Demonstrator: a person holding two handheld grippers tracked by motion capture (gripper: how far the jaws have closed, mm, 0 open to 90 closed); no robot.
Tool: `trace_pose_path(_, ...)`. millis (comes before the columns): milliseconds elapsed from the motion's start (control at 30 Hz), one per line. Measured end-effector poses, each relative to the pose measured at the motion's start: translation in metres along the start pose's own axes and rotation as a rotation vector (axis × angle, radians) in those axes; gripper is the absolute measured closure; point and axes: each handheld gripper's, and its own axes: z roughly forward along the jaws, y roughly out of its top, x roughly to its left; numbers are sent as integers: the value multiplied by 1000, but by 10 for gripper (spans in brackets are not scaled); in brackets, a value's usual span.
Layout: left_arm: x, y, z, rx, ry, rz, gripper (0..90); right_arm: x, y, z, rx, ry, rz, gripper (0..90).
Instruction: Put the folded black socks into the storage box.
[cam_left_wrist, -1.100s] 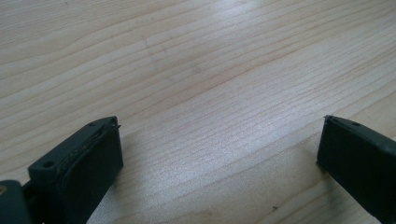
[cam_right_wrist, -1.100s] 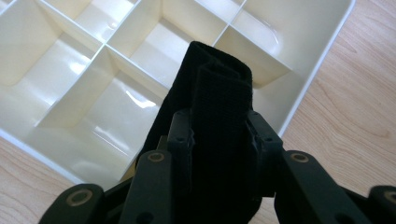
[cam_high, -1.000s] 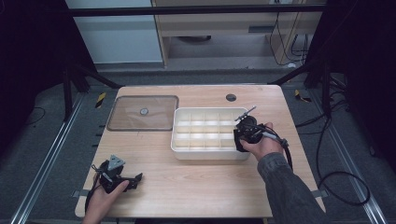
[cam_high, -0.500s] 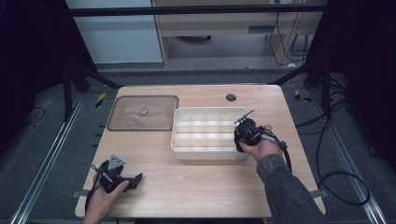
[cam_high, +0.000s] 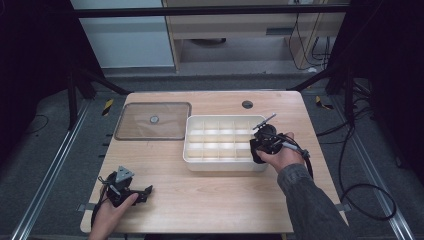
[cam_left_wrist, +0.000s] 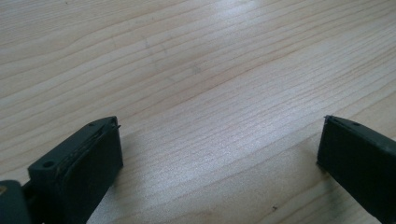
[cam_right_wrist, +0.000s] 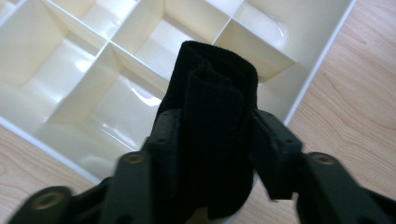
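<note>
**Black strap roll over the divided tray**

The right gripper (cam_right_wrist: 212, 126) stands over the near right corner of the white compartment tray (cam_high: 195, 150). A rolled black fabric strap (cam_right_wrist: 212, 93) sits upright between its jaws, which have just been opening; both pads appear to touch the roll's sides. The left gripper (cam_high: 142, 191) rests near the front left corner of the wooden table (cam_high: 210, 195), jaws spread wide and released. A clear lid (cam_high: 152, 121) lies just left of the tray.

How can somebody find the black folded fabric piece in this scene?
Look at the cream divided tray in the middle of the wooden table. At its near right corner, the right gripper holds the black folded fabric strap, the one dark, soft item above the pale compartments.
</note>
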Motion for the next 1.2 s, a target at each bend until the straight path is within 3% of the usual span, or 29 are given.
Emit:
trace_pose_path(133,0,0,0,-1,0,-1,0,-4,-1,-12,-34,33,25,415)
trace_pose_path(300,0,0,0,0,0,0,0,-13,-2,-32,-77,63,44,384)
trace_pose_path(433,0,0,0,0,0,0,0,-23,0,-45,-97,74,57,478)
trace_pose_path(467,0,0,0,-2,0,-2,0,-25,2,-48,-100,67,52,560)
trace_pose_path(700,0,0,0,-2,-3,-2,0,-27,10,-56,-90,71,39,872)
trace_pose_path(1200,1,-1,-1,-4,-3,-2,1,-23,32,-57,-63,67,28,900)
